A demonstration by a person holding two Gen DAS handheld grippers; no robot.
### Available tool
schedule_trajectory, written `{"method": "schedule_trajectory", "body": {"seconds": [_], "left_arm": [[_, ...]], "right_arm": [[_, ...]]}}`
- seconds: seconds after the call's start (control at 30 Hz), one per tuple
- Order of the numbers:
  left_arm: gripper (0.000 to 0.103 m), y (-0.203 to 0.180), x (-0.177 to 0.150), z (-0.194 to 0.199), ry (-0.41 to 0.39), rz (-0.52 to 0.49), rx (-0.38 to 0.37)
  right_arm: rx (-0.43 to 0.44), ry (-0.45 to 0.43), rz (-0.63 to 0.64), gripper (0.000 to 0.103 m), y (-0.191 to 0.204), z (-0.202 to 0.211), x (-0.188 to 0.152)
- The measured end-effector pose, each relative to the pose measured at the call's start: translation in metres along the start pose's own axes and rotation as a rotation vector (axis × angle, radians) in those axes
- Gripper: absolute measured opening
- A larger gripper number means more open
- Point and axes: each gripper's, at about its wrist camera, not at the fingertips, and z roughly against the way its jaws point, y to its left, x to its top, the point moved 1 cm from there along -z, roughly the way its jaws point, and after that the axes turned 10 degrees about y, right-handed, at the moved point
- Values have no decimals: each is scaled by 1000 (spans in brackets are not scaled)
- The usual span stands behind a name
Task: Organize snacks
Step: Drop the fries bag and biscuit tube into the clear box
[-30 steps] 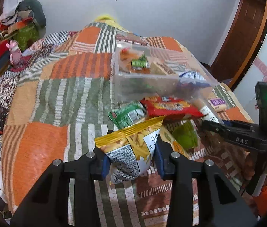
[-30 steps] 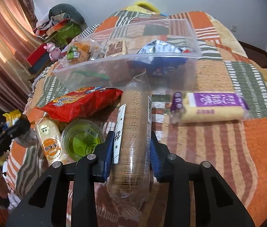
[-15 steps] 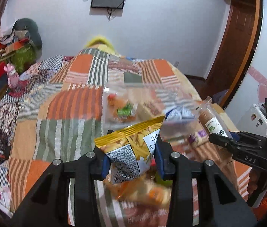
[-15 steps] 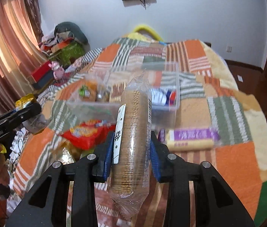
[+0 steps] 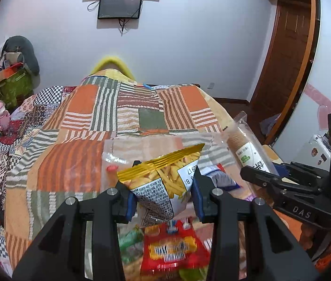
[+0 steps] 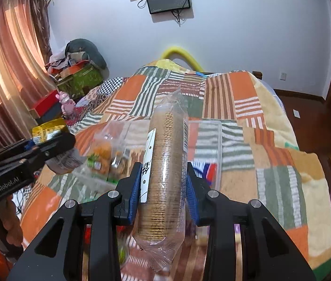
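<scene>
My left gripper is shut on a yellow bag of potato sticks and holds it up above the bed, in front of a clear plastic bin. My right gripper is shut on a long clear sleeve of round crackers, held up above the same bin. The bin holds wrapped snacks. The right gripper with the cracker sleeve shows at the right in the left wrist view. The left gripper with the yellow bag shows at the left in the right wrist view.
A red snack bag and a green packet lie blurred below the left gripper. The patchwork quilt covers the bed. Boxes and a pink toy stand at the left. A wooden door is at the right.
Both grippers have risen with their snacks. The bin and the loose snacks on the quilt have dropped lower in both views, and the wall with its screen has come into view.
</scene>
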Motion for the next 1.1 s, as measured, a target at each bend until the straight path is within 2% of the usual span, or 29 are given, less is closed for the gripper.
{"method": "schedule_trajectory", "body": {"seconds": [0.43,0.6,0.83,1.03,1.1], "left_arm": [[39,2,26,-81,134,-30,-21],[39,0,25,-95,144,-59,-3],[49,7,20,-95,158,-49,-3],[60,11,17,-66,122,-22,-17],[62,12,16,-52,99,-24,-11]], "right_arm": [[3,87,15,32,0,-62,31],[4,118,24,32,1,-75,30],[7,111,25,34,1,-66,31],[0,88,37,35,-4,-42,25],[-7,78,36,39,-8,-31,21]]}}
